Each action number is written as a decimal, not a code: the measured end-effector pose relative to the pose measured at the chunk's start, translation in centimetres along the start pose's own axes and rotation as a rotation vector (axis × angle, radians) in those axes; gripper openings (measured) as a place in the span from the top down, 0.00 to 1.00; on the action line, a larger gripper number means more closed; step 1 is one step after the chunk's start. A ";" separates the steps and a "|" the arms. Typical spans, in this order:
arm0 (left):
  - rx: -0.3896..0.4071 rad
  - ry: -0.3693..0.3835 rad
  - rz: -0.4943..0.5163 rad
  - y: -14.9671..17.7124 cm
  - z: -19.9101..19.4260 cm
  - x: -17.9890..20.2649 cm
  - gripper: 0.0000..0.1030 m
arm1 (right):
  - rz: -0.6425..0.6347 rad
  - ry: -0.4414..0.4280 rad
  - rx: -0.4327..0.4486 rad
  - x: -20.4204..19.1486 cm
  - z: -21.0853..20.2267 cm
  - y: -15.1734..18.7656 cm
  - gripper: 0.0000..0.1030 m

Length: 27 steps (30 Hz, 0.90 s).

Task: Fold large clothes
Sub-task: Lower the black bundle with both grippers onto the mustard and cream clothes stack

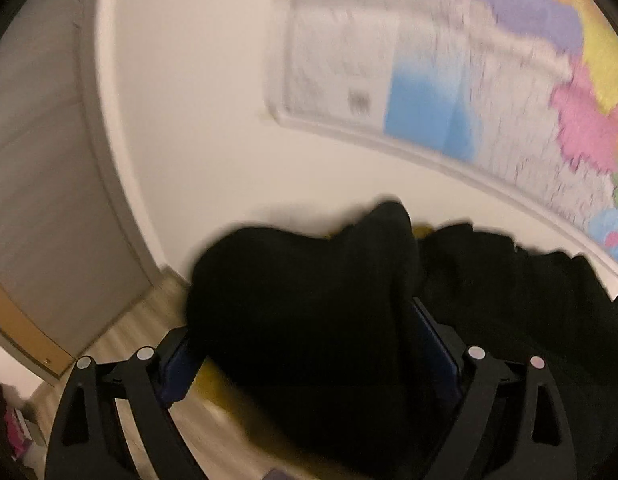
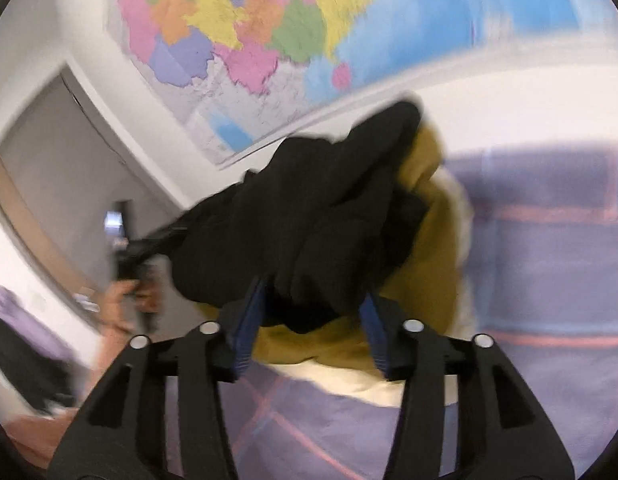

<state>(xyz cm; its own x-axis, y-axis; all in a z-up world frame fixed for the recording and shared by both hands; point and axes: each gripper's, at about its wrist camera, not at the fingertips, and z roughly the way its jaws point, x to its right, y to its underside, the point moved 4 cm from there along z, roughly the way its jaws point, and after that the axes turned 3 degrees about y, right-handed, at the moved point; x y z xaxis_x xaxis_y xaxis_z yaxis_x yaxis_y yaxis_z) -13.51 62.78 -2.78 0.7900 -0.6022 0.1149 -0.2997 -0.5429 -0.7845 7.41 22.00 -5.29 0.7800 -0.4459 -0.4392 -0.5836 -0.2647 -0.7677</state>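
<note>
Below the wall map (image 2: 245,20), a soft black garment (image 2: 309,216) with mustard-yellow lining is held bunched and lifted above the purple plaid bed cover (image 2: 549,264). Left tongs (image 1: 309,344): blue-padded fingers set wide, thick black cloth filling the gap and gripped. Right tongs (image 2: 313,320): narrower gap, fingers closed on a black fold. Frames blurred.

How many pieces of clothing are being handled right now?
2, maybe more hidden. A black fabric garment is bunched between the right tool fingers and also the left tool. A mustard-yellow garment lies under it on the purple plaid bedding.
</note>
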 end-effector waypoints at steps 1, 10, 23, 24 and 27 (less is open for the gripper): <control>0.035 -0.002 -0.018 0.0 -1.3 -0.4 0.12 | -0.029 0.039 0.020 -0.3 -0.6 -0.2 0.51; 0.108 0.076 0.135 0.5 -3.4 3.1 0.12 | -0.320 0.065 0.088 -6.1 1.1 -4.8 0.46; -0.017 0.010 0.056 3.0 1.1 2.2 0.09 | -0.130 0.026 -0.091 -1.6 7.1 -2.0 0.52; 0.000 0.025 0.066 3.2 0.1 2.8 0.09 | -0.135 0.025 -0.083 -1.8 6.7 -2.0 0.49; 0.061 0.063 0.120 4.1 -3.0 5.2 0.09 | -0.183 0.042 -0.046 -2.8 5.7 -2.0 0.43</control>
<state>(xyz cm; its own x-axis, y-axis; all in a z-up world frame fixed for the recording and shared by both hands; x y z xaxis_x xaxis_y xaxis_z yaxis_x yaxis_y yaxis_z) -12.26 55.66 -3.53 0.7147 -0.6973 0.0541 -0.3560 -0.4292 -0.8301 7.67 28.60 -5.21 0.8643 -0.4218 -0.2739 -0.4436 -0.3827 -0.8104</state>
